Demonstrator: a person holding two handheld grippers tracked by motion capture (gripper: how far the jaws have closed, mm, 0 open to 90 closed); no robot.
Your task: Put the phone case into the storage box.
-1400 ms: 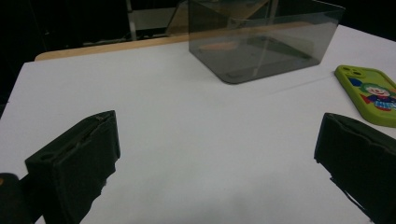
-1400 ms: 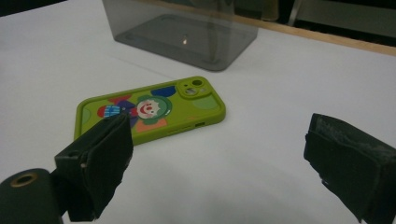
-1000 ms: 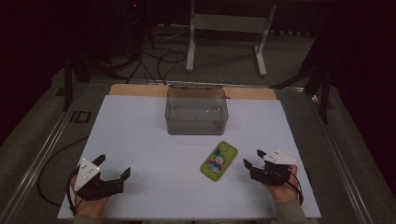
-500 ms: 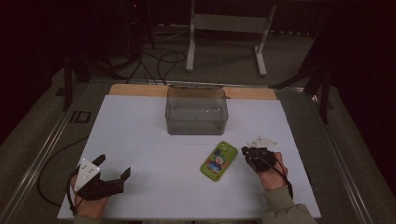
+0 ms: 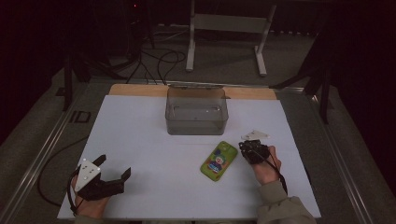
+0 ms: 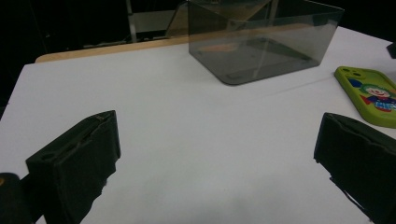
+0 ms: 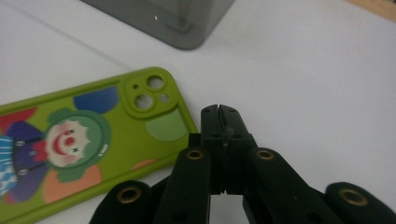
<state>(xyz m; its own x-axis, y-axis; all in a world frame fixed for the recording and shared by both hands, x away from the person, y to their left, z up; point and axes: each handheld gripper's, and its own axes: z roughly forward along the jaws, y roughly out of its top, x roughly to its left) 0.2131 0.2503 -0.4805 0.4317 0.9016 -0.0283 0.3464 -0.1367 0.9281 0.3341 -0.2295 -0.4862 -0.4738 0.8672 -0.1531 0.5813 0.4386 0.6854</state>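
Note:
A green phone case with a clown picture (image 5: 219, 160) lies camera-side up on the white sheet (image 5: 140, 140), in front of a clear grey box (image 5: 196, 112). My right gripper (image 5: 245, 145) sits just right of the phone's upper end. Its jaws have just closed and are shut with nothing between them. In the right gripper view its tips (image 7: 219, 112) meet right beside the phone (image 7: 79, 144) near its camera corner, low over the sheet. My left gripper (image 5: 113, 167) rests open at the front left, far from the phone. Its view shows wide-apart jaws (image 6: 219, 126), the box (image 6: 261, 42) and the phone (image 6: 371, 95).
The box (image 7: 173, 14) stands at the middle back of the sheet, with a wooden strip (image 5: 135, 89) behind it. A stand's legs (image 5: 224, 46) and cables (image 5: 154, 56) are on the floor beyond the table. Metal rails run along both table sides.
My right gripper moved left and forward to the phone's right edge, and its jaws went from open to shut. The left gripper, phone and box have not moved.

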